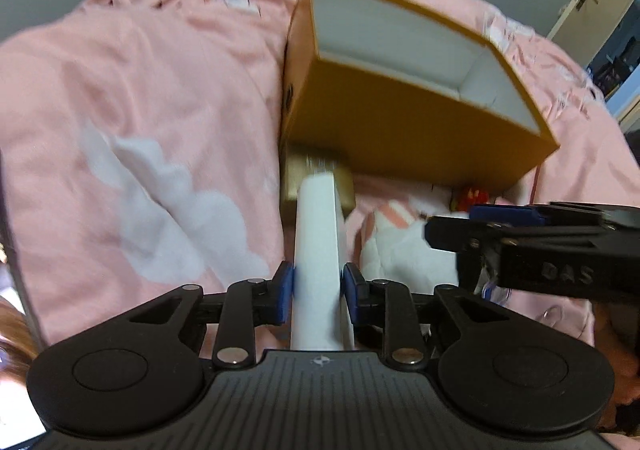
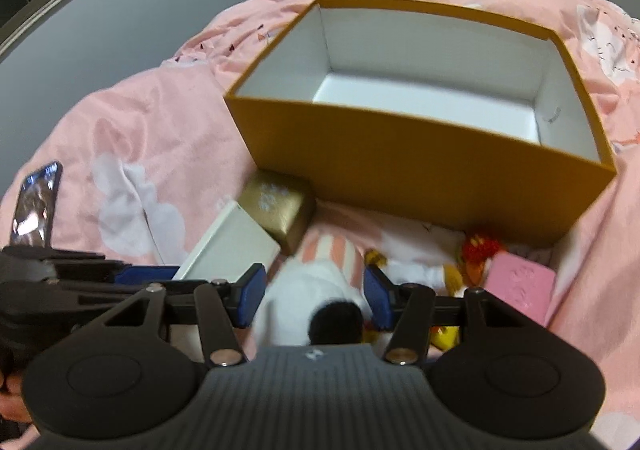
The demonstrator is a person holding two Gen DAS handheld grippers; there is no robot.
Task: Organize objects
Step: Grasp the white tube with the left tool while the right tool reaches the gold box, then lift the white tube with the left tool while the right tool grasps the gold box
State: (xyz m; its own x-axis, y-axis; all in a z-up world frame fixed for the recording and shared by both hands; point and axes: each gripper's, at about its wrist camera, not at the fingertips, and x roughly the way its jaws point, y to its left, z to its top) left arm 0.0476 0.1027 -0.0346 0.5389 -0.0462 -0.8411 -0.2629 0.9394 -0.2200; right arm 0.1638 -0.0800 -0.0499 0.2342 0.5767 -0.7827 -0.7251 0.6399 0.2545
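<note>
Pink bedding (image 2: 140,122) covers the bed. At left, my left gripper (image 1: 318,290) has its fingers clamped on the white box (image 1: 318,234), near the orange box (image 2: 420,166). Right of it, my right gripper (image 2: 316,296) stands open over a plush toy (image 2: 316,290).

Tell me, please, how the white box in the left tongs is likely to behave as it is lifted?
The white box looks stiff, with flat sides, so the left tongs probably hold it steady. Gripped near one end, it may droop or swing.
</note>
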